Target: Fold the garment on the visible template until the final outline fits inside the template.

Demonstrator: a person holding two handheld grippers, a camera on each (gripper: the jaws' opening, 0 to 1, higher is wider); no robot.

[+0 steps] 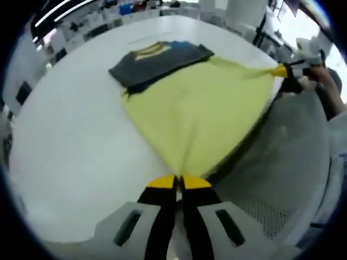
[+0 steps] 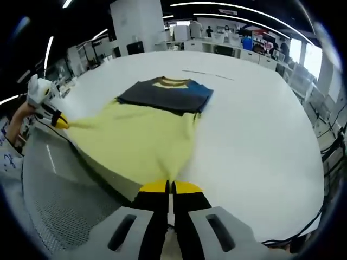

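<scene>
A garment lies on the white table, its lower part yellow and its upper part dark grey with a blue and yellow collar area. My left gripper is shut on one corner of the yellow hem. The right gripper, held by a hand, pinches the other corner at the far right. In the right gripper view my right gripper is shut on the yellow cloth, the left gripper holds the far corner, and the dark part rests farther off. The hem is stretched taut between both grippers.
A grey mesh surface lies by the table's near edge, under the raised hem. A thin line marks the table beyond the garment. Desks and shelves stand at the back of the room.
</scene>
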